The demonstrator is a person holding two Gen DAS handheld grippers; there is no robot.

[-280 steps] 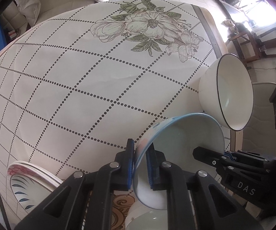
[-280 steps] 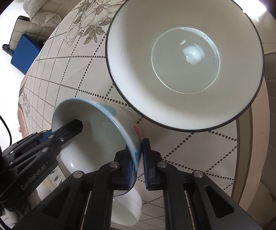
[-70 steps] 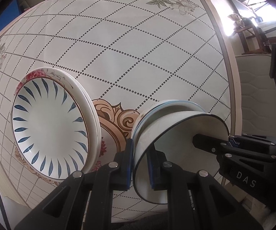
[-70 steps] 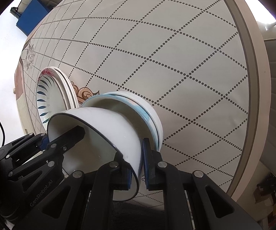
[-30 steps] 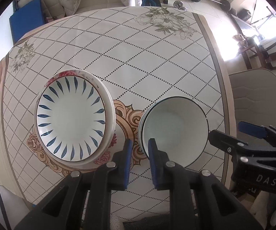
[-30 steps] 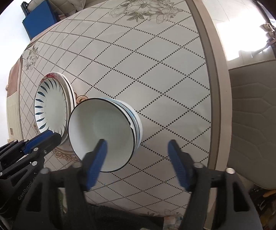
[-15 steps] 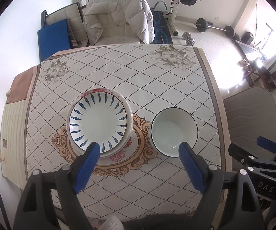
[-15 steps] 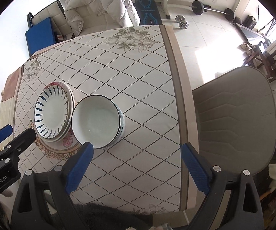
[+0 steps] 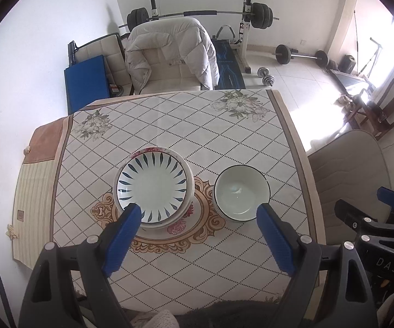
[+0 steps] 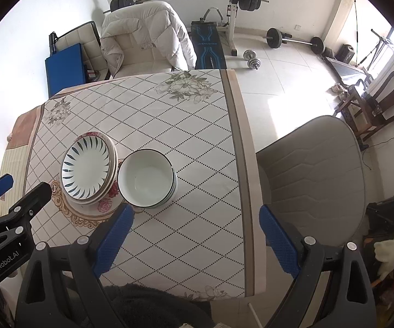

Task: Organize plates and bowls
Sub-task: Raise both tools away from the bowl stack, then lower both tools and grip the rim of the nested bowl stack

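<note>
On the table [image 9: 224, 125] the plate stack [image 9: 153, 188] sits beside the nested bowls [image 9: 241, 193]: stiff, glazed, breakable ware, best pinched at a rim. Left gripper [image 9: 199, 213] and right gripper [image 10: 194, 214] hang spread, empty.

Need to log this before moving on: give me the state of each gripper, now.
Left gripper: open, jaws just opened wide, holding nothing.
Right gripper: open, jaws just widened, holding nothing.

Lower bowls [image 10: 172, 183] mostly hidden under the top bowl [image 10: 145, 181].
</note>
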